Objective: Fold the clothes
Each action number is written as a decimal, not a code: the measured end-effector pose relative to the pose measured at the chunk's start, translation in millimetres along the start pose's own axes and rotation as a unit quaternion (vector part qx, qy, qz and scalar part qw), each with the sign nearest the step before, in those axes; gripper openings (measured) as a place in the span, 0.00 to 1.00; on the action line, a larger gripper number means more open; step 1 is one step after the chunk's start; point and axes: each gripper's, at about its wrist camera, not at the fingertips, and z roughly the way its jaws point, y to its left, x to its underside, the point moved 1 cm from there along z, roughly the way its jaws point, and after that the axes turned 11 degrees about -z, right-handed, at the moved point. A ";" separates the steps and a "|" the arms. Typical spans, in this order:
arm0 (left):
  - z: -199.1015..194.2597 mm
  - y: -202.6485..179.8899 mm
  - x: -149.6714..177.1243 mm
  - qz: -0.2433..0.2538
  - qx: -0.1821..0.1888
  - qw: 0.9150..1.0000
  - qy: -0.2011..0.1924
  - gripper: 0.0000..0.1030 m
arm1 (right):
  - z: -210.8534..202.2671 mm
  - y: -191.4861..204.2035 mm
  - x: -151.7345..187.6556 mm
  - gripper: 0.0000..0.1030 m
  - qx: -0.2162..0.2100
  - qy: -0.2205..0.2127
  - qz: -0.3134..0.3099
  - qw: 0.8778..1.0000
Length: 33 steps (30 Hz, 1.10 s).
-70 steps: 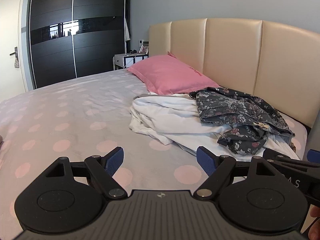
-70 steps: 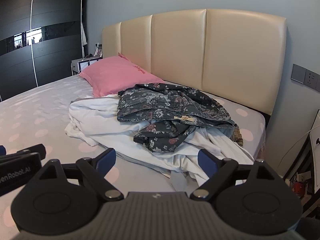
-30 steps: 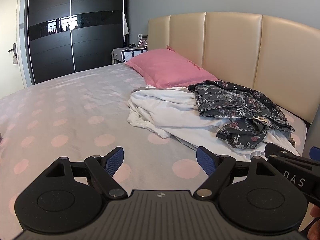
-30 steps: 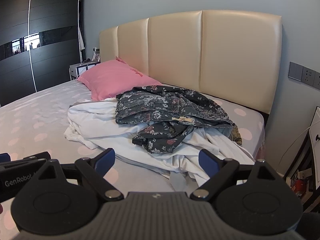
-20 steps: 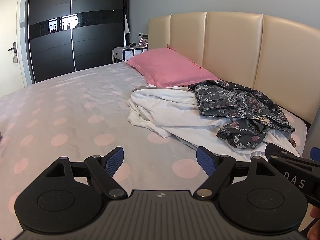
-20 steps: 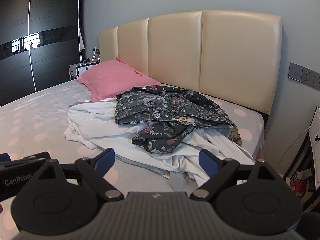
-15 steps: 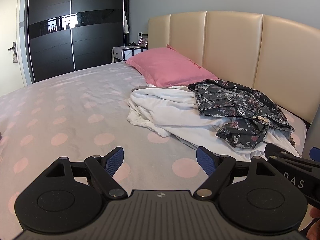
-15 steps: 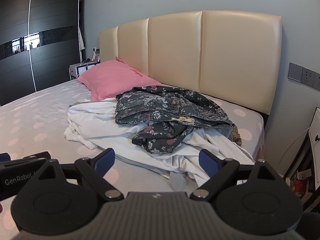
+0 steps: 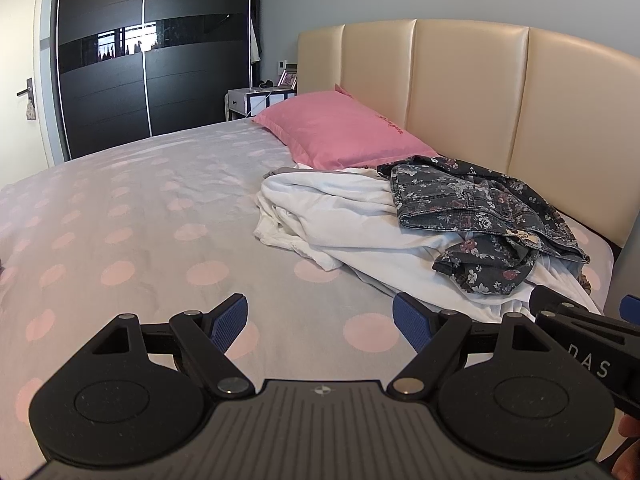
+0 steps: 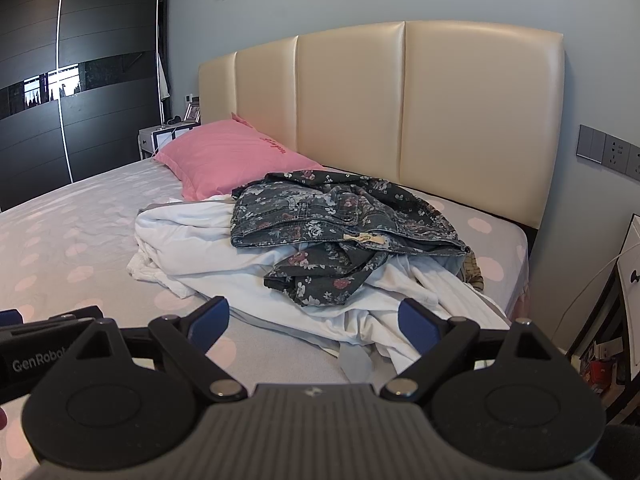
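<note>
A pile of clothes lies on the bed near the headboard: a dark floral denim garment point(image 9: 476, 208) point(image 10: 328, 216) on top of crumpled white garments point(image 9: 332, 216) point(image 10: 208, 240). My left gripper point(image 9: 320, 320) is open and empty, above the bedsheet short of the pile. My right gripper point(image 10: 312, 320) is open and empty, just in front of the white fabric's near edge. Each gripper's body shows at the edge of the other's view.
The bed point(image 9: 120, 220) has a grey sheet with pink dots. A pink pillow point(image 9: 340, 136) point(image 10: 232, 156) lies against the beige headboard point(image 10: 400, 112). A dark wardrobe point(image 9: 152, 72) and a nightstand point(image 9: 256, 100) stand beyond. A cabinet point(image 10: 628, 280) stands right of the bed.
Both grippers have stayed open and nearly still over the last second. Since 2.3 s ago the views have shifted slightly, lowering the bed and pile in frame.
</note>
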 end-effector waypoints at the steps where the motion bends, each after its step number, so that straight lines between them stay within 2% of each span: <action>1: 0.1 0.1 0.2 -0.001 0.000 1.000 0.000 0.77 | 0.0 -0.1 -0.2 0.90 0.000 0.000 0.000 1.000; 24: 7.2 -1.0 1.1 -0.004 0.000 1.000 0.009 0.77 | 4.3 1.0 -0.6 0.90 -0.010 0.007 0.002 1.000; 28: 13.3 -0.4 -2.8 -0.002 0.000 1.000 0.011 0.77 | 11.4 0.7 -7.2 0.90 -0.027 0.022 0.002 0.999; 33: 23.0 2.6 -9.9 -0.008 0.000 1.000 0.016 0.77 | 17.3 0.6 -22.0 0.90 -0.052 0.014 -0.011 0.999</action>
